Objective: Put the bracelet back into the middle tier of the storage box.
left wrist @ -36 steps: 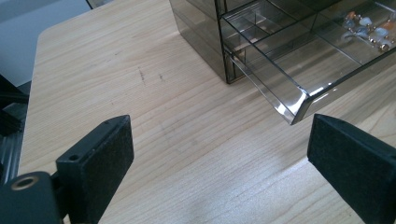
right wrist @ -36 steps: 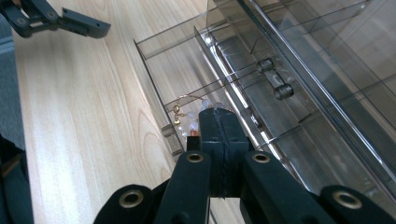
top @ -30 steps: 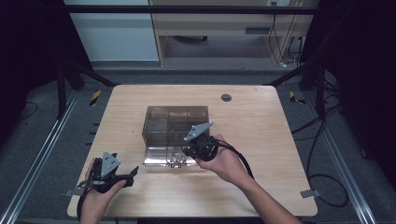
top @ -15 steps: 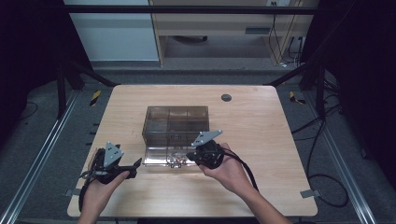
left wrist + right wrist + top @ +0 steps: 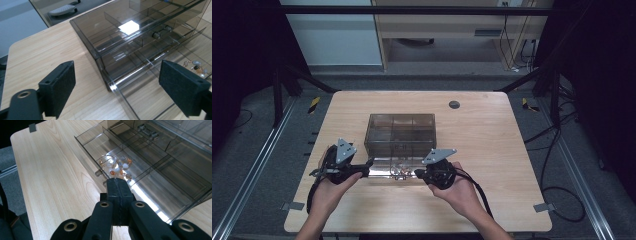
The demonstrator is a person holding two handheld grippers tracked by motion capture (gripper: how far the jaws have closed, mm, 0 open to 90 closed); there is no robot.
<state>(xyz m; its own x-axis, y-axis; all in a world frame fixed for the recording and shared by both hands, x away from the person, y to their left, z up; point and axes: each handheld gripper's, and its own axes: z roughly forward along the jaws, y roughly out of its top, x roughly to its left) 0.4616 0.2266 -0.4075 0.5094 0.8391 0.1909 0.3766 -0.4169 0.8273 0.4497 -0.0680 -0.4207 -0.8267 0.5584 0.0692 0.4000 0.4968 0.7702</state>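
Observation:
A smoky clear drawer box (image 5: 401, 131) stands mid-table, its lowest drawer (image 5: 382, 173) pulled out toward me. A beaded bracelet (image 5: 400, 173) of orange, white and grey stones lies in one drawer compartment (image 5: 117, 167), also at the right edge of the left gripper view (image 5: 196, 66). My left gripper (image 5: 366, 168) is open at the drawer's left front corner, which sits between its wide-set jaws (image 5: 120, 92). My right gripper (image 5: 418, 173) is shut, nothing seen between its jaws, its tip (image 5: 116, 181) just over the drawer's front wall near the beads.
The box sits on a light wooden table (image 5: 492, 145) with a round grey grommet (image 5: 454, 104) at the back. Small dark metal pieces (image 5: 147, 132) lie in an upper drawer. The drawer's thin dividers (image 5: 147, 60) and a small front handle (image 5: 98, 172) stand close to the jaws.
My right gripper has drawn back from above the box toward me, down to the drawer's front. My left gripper has slid right, up to the drawer's left corner.

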